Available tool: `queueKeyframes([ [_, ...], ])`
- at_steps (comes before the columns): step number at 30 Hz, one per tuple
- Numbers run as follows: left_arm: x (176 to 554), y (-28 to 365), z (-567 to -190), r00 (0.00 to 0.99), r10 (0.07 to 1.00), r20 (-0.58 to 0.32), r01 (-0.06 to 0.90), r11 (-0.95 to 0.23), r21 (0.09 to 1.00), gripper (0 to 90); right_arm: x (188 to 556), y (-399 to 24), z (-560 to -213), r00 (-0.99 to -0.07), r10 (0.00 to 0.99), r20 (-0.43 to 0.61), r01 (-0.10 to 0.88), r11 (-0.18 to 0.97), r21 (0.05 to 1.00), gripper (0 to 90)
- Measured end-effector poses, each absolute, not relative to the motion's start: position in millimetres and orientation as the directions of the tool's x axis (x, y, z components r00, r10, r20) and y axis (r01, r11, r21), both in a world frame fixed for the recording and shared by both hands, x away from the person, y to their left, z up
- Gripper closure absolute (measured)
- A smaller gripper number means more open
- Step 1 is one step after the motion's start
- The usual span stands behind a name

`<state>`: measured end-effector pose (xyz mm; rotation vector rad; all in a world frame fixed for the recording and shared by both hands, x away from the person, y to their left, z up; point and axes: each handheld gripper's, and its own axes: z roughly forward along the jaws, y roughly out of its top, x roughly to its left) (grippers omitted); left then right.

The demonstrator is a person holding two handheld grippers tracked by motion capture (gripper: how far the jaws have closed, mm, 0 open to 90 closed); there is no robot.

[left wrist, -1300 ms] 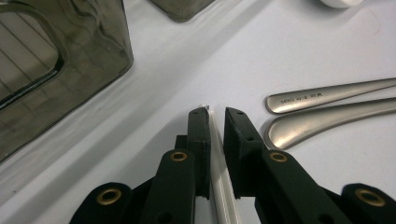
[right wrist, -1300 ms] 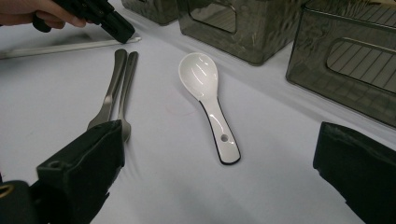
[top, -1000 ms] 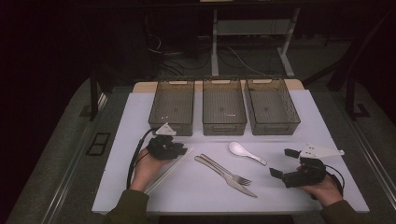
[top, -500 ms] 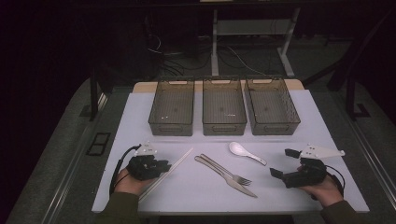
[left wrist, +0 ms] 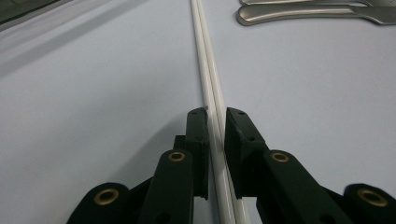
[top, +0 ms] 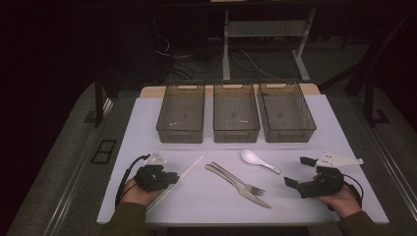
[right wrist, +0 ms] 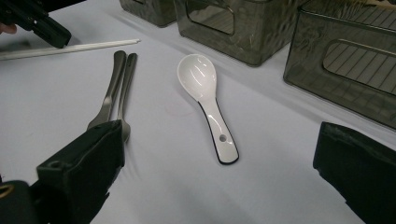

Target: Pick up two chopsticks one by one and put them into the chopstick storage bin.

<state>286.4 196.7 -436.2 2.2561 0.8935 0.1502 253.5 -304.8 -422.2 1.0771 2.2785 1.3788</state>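
A pair of white chopsticks point(top: 189, 169) point(left wrist: 205, 70) lies slantwise on the white table point(top: 147, 128) at the front left. My left gripper point(top: 173, 178) point(left wrist: 216, 114) lies low over their near part. Its jaws have just been closing and now pinch both sticks between the pads. At the front right, my right gripper point(top: 298, 171) point(right wrist: 222, 135) rests in the person's hand with its jaws wide open and nothing between them. A white ceramic spoon point(top: 255, 158) point(right wrist: 201, 84) lies ahead of it on the table.
A metal fork and knife point(top: 238, 179) point(right wrist: 116, 88) lie side by side in the middle front. Three dark see-through bins point(top: 181, 115) point(top: 236, 115) point(top: 286, 115) stand in a row at the back. The left gripper's cable loops near the table's left front edge.
The left hand has moved left and toward the table's near edge, down along the chopsticks, and its jaws have narrowed around them. The right hand has kept still.
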Motion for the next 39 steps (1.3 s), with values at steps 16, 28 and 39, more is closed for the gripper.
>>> queueKeyframes([
  [16,287.5,200.5,-439.7,0.746,0.658,-0.103,0.558,-0.534,0.635,81.5,253.5,-304.5,-422.2,-0.689,0.711,0.142,0.456,0.273,0.847,2.0],
  [28,289.2,200.2,-439.3,0.739,0.664,-0.117,0.57,-0.523,0.634,84.0,253.3,-304.2,-422.1,-0.692,0.708,0.139,0.452,0.276,0.848,2.0],
  [39,289.8,201.2,-430.5,0.73,0.673,-0.116,0.567,-0.503,0.652,84.1,253.6,-304.5,-422.2,-0.692,0.708,0.142,0.455,0.274,0.847,2.0],
])
